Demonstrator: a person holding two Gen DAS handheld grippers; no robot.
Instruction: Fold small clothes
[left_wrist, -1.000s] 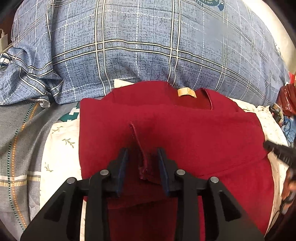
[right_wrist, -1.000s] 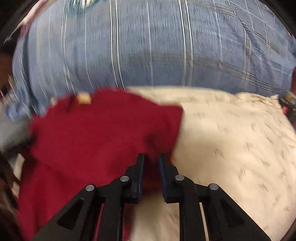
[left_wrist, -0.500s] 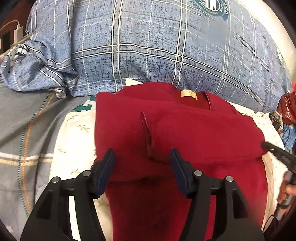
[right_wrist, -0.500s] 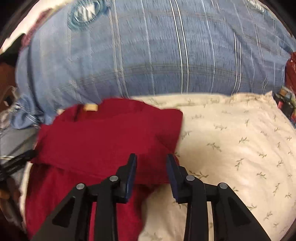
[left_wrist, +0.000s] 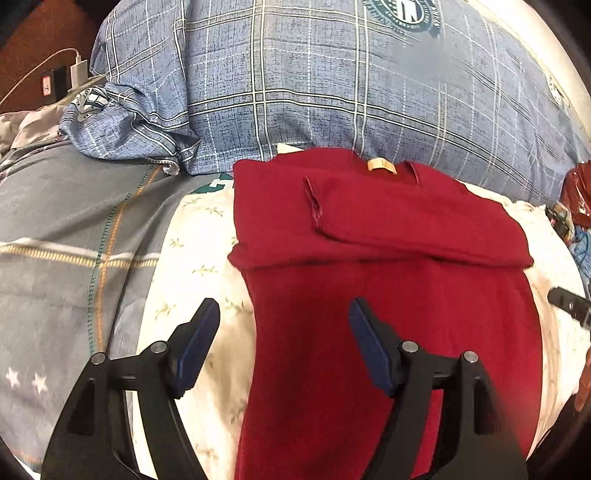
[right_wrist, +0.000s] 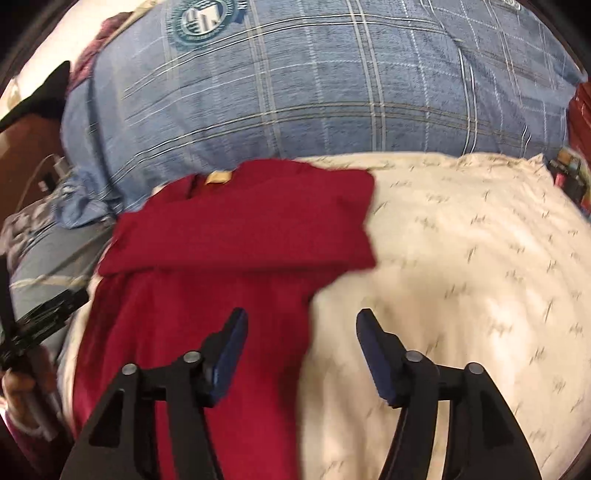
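Observation:
A dark red shirt (left_wrist: 388, 295) lies on a cream floral sheet (left_wrist: 192, 266), its sleeves folded across the chest and a tan neck label (left_wrist: 380, 165) at the far end. My left gripper (left_wrist: 284, 314) hovers above the shirt's near left edge, jaws opening, nothing between them. In the right wrist view the same red shirt (right_wrist: 221, 266) fills the left half. My right gripper (right_wrist: 301, 325) hangs over its right edge, jaws opening and empty. The tip of the other gripper (right_wrist: 44, 314) shows at the left there.
A big blue plaid pillow (left_wrist: 332, 92) lies right behind the shirt. A grey blanket (left_wrist: 55, 240) covers the bed to the left. A charger and cable (left_wrist: 77, 70) sit at far left. Red and mixed clutter (left_wrist: 576, 192) lies at the right edge. Bare sheet (right_wrist: 461, 258) stretches right of the shirt.
Both grippers let go of the folded sleeve cloth, opened wide and drew back toward the shirt's near end. The folded sleeves stay flat across the chest.

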